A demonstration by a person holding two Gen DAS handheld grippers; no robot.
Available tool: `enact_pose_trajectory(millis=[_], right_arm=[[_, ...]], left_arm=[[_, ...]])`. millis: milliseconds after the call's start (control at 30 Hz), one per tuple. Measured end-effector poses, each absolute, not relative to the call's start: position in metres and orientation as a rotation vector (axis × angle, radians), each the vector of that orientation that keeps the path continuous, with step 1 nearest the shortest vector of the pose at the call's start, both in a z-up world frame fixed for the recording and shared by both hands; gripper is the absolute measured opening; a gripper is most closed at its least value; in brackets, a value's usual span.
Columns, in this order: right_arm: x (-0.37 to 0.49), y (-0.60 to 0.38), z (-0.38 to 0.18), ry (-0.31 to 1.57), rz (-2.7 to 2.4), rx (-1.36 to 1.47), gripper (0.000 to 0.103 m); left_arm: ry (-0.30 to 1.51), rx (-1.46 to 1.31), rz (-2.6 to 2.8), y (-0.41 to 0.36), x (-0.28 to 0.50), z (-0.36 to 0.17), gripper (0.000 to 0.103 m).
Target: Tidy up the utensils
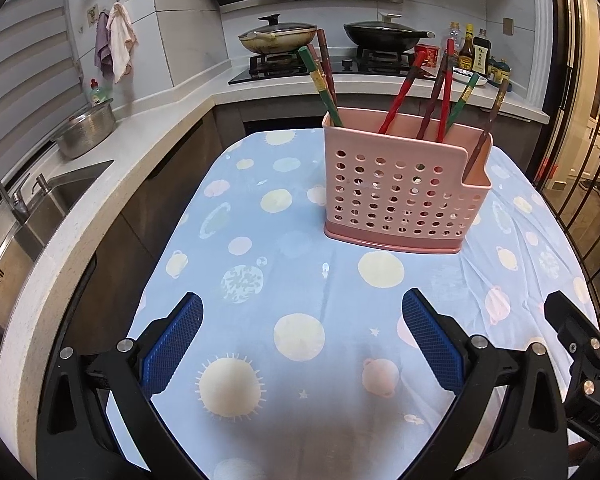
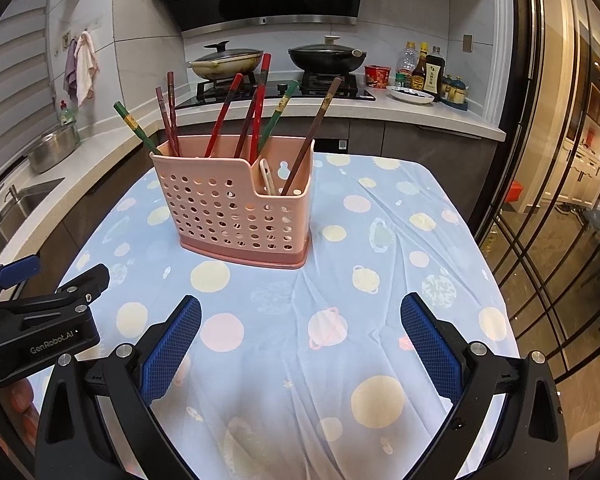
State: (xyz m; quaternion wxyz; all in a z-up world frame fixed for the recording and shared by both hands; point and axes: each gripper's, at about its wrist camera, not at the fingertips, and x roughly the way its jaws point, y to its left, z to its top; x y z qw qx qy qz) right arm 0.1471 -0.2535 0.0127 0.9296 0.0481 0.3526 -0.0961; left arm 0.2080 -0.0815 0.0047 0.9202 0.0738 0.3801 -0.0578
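Where cloth (image 2: 380, 280) ends, holder (image 2: 236, 216) inboard.

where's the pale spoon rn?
Right wrist view: the pale spoon sits in the small right-hand compartment of the pink holder, beside a brown chopstick.

Two lidded woks (image 1: 278, 36) sit on the far stove (image 2: 284, 88); sauce bottles (image 2: 424, 70) right, sink (image 1: 40, 208) left.
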Motion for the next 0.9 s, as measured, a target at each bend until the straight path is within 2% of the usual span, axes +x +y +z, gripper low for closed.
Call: enact_pose_trajectory(millis=[900], right_arm=[[0.1498, -0.2566, 0.0143, 0.723, -0.203, 0.099, 0.096]], left_arm=[[0.778, 0.168, -0.121, -0.0825, 0.208, 0.0044, 0.095]])
